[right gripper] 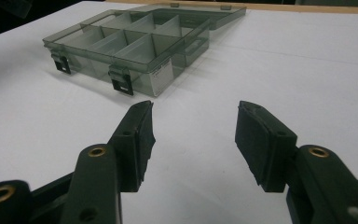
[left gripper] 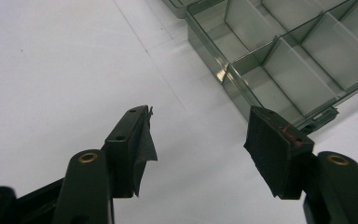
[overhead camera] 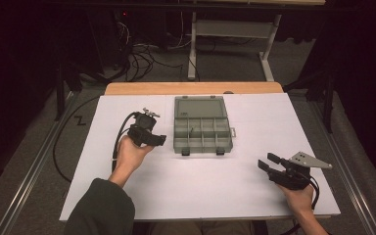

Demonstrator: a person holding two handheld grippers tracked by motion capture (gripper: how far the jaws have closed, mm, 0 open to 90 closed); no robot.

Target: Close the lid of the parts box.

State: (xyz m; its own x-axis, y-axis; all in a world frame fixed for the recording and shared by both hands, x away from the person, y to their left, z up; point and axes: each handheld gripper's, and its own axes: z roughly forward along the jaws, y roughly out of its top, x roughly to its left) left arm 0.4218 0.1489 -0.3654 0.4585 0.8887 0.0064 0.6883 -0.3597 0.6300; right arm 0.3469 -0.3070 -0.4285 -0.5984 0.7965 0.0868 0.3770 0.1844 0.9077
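A clear grey plastic organiser box (overhead camera: pixel 201 130) lies with its lid folded back in the middle of the white table (overhead camera: pixel 200 186). Its divided tray (left gripper: pixel 303 70) has several compartments, and a small dark item (overhead camera: pixel 192 131) lies in one. My left gripper (overhead camera: pixel 162 139) is held just left of the box, open and empty, jaws pointing toward the box's near left corner. My right gripper (overhead camera: pixel 268 161) rests low at the table's right front, open and empty, aimed at the box (right gripper: pixel 135 46) from a distance.
Two black latches (right gripper: pixel 121 79) hang on the box's front wall. A wooden strip (overhead camera: pixel 194 88) runs along the table's far edge. Beyond it stand a metal frame (overhead camera: pixel 235 44) and loose cables (overhead camera: pixel 142 61) on the floor. Metal rails (overhead camera: pixel 29 171) flank the table.
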